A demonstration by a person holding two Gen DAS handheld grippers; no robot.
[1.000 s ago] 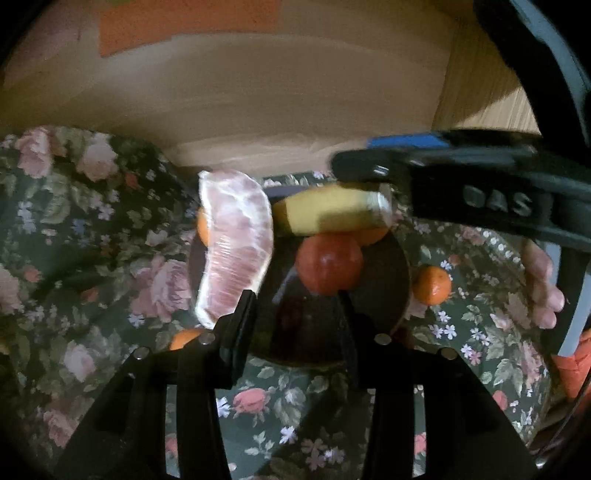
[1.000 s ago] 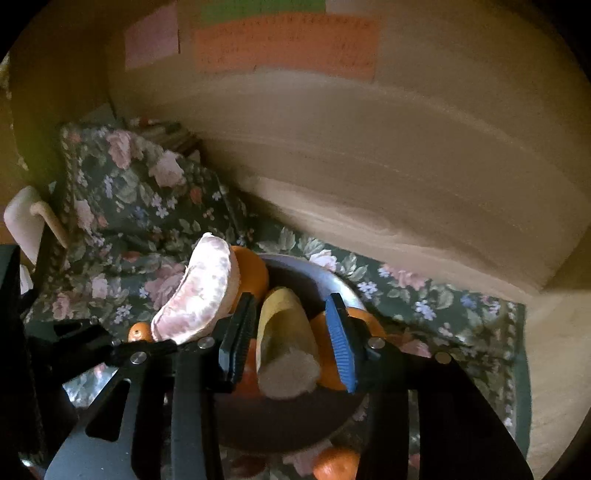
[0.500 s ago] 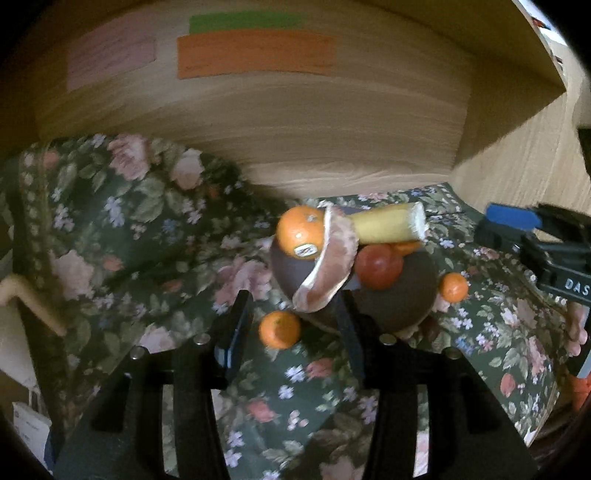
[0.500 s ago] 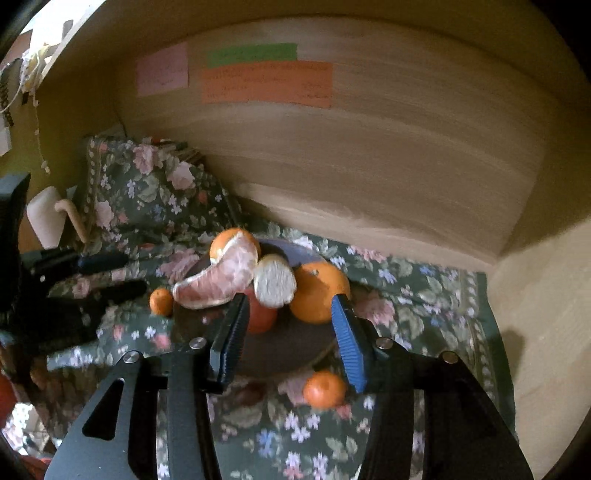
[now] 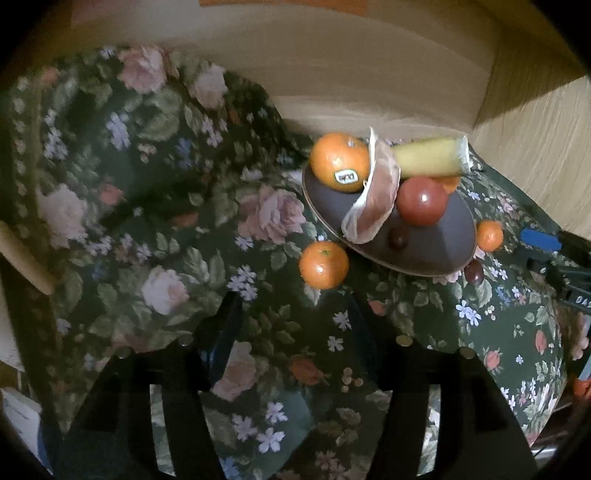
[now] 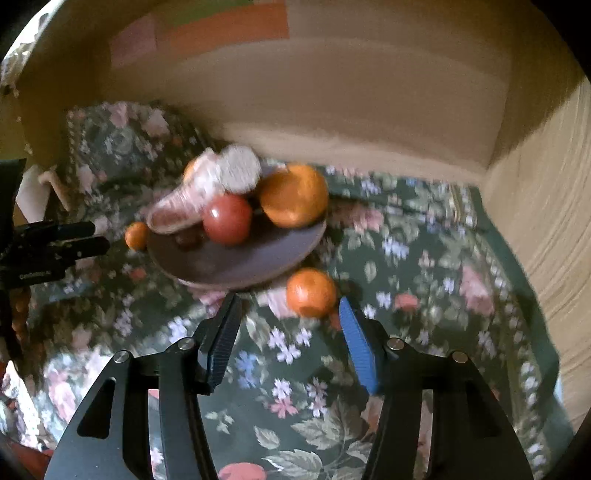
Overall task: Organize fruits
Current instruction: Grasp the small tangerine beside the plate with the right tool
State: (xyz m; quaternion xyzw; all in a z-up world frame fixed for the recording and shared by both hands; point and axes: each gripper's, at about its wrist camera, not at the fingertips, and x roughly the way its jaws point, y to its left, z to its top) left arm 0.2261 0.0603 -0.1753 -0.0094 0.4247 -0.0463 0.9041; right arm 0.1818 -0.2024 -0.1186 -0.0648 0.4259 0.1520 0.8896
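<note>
We are looking at a dark round plate (image 5: 436,254) that is sitting on a flowery cloth (image 5: 155,229). The plate is holding a pile of fruit. A big orange with a sticker (image 5: 340,162) is resting at the far left of the plate in the left view. A pink peeled citrus slice (image 5: 373,206) is leaning against it. A red round fruit (image 5: 421,199) is sitting just beside the slice, and a yellow cut banana piece (image 5: 430,157) is lying across the top of the pile. A small dark fruit (image 5: 398,238) is sitting on the plate near the slice; it is too dim for us to tell what kind it is.

Three more fruits are lying on the cloth next to the plate: a small orange (image 5: 324,264) at its near left edge, another small orange (image 5: 489,235) at its right edge, and a dark little fruit (image 5: 474,272) by the rim.

The left gripper (image 5: 291,325) is hanging over the cloth, near the first small orange, with its claw spread wide and nothing in it. The right gripper (image 6: 288,332) is also spread wide and holding nothing, and the other small orange (image 6: 311,292) is lying just in front of its blue finger (image 6: 356,343). A wooden wall (image 6: 351,96) with colored paper notes (image 6: 221,29) is standing behind everything.
</note>
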